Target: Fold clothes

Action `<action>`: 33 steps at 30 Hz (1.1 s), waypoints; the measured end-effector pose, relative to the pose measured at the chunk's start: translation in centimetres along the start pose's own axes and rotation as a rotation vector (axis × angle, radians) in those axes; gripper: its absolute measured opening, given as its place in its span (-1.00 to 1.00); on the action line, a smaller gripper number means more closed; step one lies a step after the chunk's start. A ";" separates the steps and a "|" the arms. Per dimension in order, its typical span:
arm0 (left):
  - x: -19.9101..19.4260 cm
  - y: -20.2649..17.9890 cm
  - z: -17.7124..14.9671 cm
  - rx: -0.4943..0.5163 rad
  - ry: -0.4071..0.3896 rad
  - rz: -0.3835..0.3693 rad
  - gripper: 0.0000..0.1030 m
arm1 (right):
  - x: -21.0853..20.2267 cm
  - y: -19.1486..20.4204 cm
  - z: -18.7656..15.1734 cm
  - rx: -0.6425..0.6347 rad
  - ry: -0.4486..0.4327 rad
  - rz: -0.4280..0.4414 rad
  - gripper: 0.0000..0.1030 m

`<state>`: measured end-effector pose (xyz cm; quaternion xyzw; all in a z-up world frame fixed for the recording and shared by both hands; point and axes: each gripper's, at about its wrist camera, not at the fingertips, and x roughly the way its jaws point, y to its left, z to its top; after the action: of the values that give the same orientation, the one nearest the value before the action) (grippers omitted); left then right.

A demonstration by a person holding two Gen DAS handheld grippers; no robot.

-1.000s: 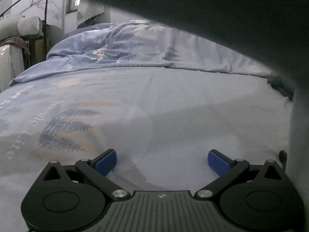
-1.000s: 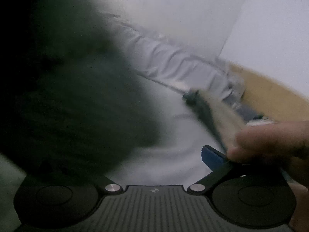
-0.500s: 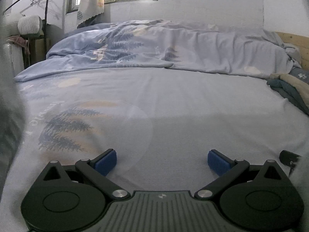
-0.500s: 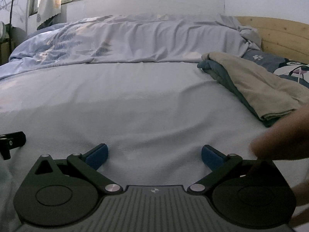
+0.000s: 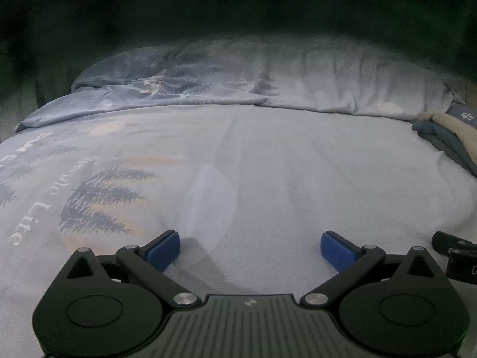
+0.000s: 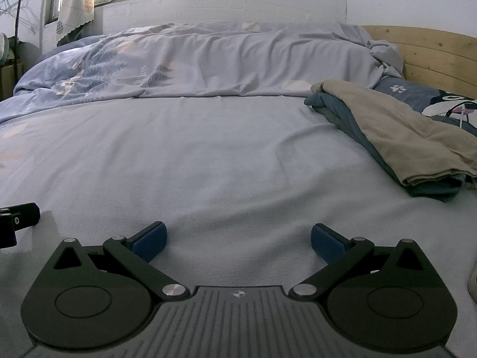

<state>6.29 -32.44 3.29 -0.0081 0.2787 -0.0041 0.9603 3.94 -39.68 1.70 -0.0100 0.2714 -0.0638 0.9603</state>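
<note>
A folded beige garment (image 6: 399, 131) lies on top of a folded blue-grey garment (image 6: 342, 113) at the right side of the bed; the pile also shows in the left wrist view (image 5: 447, 140). My left gripper (image 5: 250, 249) rests open and empty on the pale blue sheet (image 5: 298, 164). My right gripper (image 6: 237, 241) rests open and empty on the sheet (image 6: 208, 155), left of the pile. A dark blurred shape covers the top of the left wrist view.
A rumpled duvet (image 6: 208, 59) with a tree print lies across the far side of the bed. A wooden headboard (image 6: 432, 53) and a printed pillow (image 6: 441, 101) are at the right. A window with a curtain (image 6: 77, 3) is at the far left.
The dark cloth that blocked both views a second ago cleared, then something dark came over the top of the left view again. The hand by the right gripper is gone. Both grippers stayed put.
</note>
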 end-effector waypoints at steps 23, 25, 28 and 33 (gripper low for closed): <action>1.2 0.7 0.9 -0.002 0.001 -0.001 1.00 | 0.0 -0.1 0.0 0.000 0.000 0.000 1.00; 1.3 0.4 1.0 -0.002 0.001 -0.001 1.00 | 0.0 0.0 0.0 0.000 0.000 0.000 1.00; 0.5 2.3 0.7 -0.002 0.001 -0.001 1.00 | 0.1 0.0 0.0 0.000 0.000 0.000 1.00; 0.5 2.5 0.6 -0.002 0.002 -0.001 1.00 | 0.1 -0.1 0.0 0.000 0.000 0.000 1.00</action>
<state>7.08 -29.93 3.51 -0.0092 0.2795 -0.0045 0.9601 3.97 -39.74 1.65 -0.0099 0.2712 -0.0639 0.9604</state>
